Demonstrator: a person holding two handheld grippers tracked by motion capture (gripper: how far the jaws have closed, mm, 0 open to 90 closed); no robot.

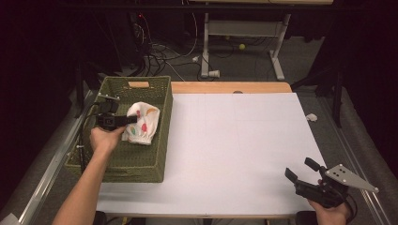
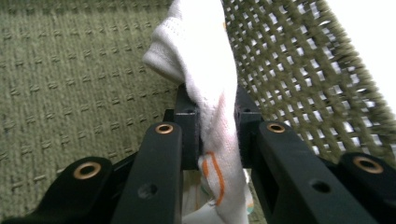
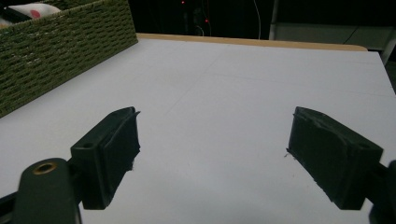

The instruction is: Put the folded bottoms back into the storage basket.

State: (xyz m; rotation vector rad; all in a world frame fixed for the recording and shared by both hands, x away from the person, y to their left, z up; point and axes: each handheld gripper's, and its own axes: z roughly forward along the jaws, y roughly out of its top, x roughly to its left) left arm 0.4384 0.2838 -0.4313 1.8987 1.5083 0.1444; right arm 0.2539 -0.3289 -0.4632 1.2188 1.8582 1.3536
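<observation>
Now, at the left of the high view, your left gripper [image 1: 133, 119] reaches into the green woven basket [image 1: 159, 140] and its jaws are pinched tight on a white cloth [image 1: 143, 124] with coloured spots. In the left gripper view that cloth [image 2: 212, 93] runs up between the jaws, with the basket's floor [image 2: 70, 70] at the left and its open-weave wall at the upper right. Further right lies the white table [image 1: 234, 140]. At the lower right your right gripper [image 1: 301, 169] hovers over bare table, jaws spread wide and holding nothing, well apart from the cloth.
</observation>
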